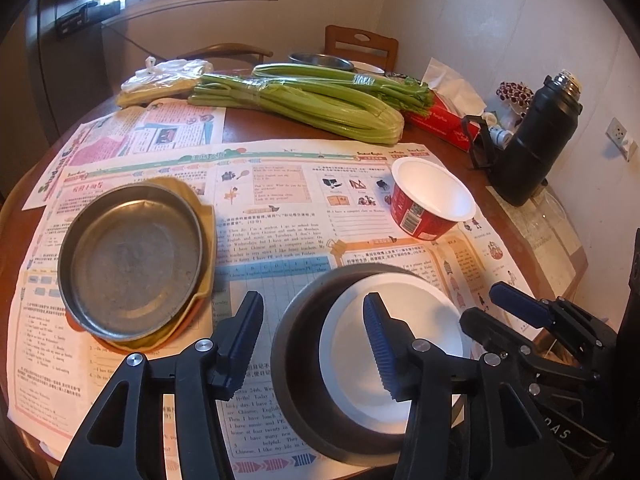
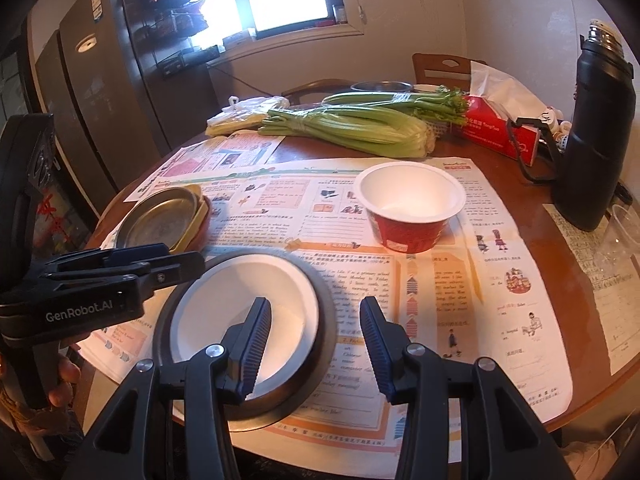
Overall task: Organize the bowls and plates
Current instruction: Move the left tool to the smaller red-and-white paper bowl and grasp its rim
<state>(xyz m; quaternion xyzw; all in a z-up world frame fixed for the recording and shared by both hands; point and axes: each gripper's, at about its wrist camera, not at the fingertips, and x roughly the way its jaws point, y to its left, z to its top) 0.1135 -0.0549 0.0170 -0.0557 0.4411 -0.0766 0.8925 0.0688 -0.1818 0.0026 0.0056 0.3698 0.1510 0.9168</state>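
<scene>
White bowl (image 2: pixel 244 304) inside grey one (image 2: pixel 320 364); red cup (image 2: pixel 410 204), white inside; green celery (image 2: pixel 352 128); black flask (image 2: pixel 596 152).

Bare newspaper (image 2: pixel 460 280) lies open between the grey bowl (image 2: pixel 324 320) holding a white bowl (image 2: pixel 248 280) and the red cup (image 2: pixel 408 208). Left side blocked by stacked metal plate (image 1: pixel 132 256). Far edge walled by celery (image 1: pixel 304 100), tissue box (image 2: pixel 496 132), black flask (image 2: pixel 596 140). Both grippers crowd the near bowl.

Home dining corner: fridge (image 2: pixel 100 92), celery (image 2: pixel 360 128) on round table (image 2: pixel 532 188).
</scene>
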